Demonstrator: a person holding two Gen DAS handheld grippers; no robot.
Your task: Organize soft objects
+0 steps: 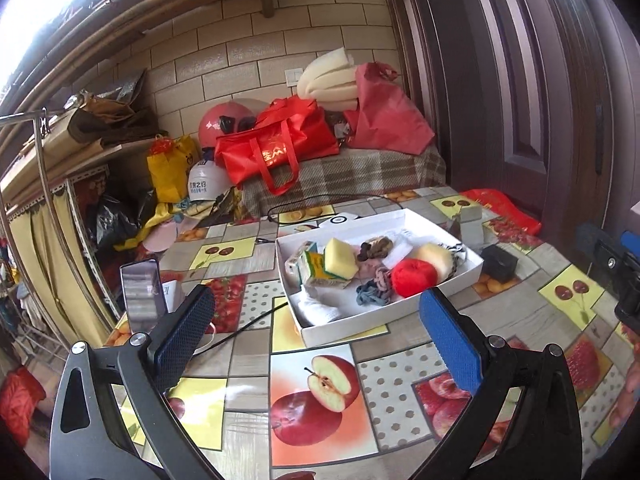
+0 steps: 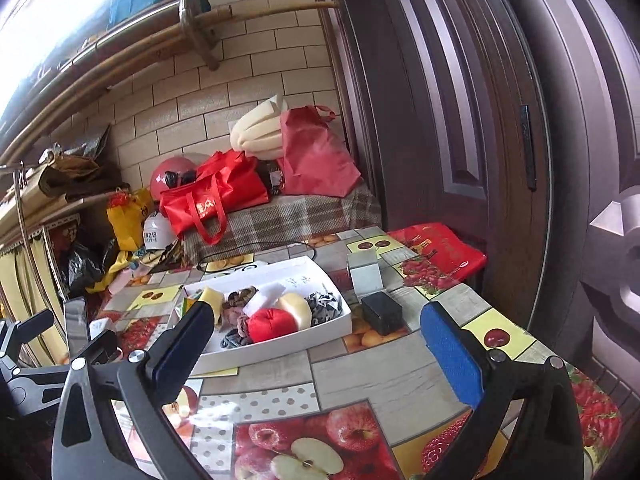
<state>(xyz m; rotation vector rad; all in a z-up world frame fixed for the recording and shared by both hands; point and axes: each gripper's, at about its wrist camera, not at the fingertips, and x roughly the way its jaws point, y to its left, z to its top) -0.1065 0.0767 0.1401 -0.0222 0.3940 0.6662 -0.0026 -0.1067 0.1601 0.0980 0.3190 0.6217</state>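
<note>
The jaws of the left gripper [image 1: 320,312] are held wide apart, with nothing between them, above the fruit-print tablecloth [image 1: 320,400]. The jaws of the right gripper [image 2: 320,328] are likewise spread wide and empty, over the same cloth. Just beyond the left gripper, a white box [image 1: 344,330] is seen lying on the table, and the soft things are gathered in it: a yellow sponge [image 1: 340,258] leaned on a green-and-yellow pack [image 1: 316,270], a red ball [image 1: 413,277] near the middle, a cream sponge [image 1: 434,256] just beside the ball, a dark scrunchie [image 1: 376,247] toward the far wall, a grey-blue scrunchie [image 1: 372,295] and a white cloth [image 1: 318,308] at the near end. A striped black-and-white piece [image 2: 324,306] is seen at the box's right end in the right wrist view. Outside the box, to its right, a black block [image 1: 498,263] is set on the cloth, with a grey block [image 1: 470,224] behind it. To the left of the box, a phone [image 1: 143,292] is propped upright, and a black cable [image 1: 248,326] is run across the table toward it. Beyond the table, a red bag [image 1: 276,144] and a pink helmet [image 1: 224,122] are piled on a plaid-covered surface against a tiled wall, beside a dark door [image 1: 520,80].
</note>
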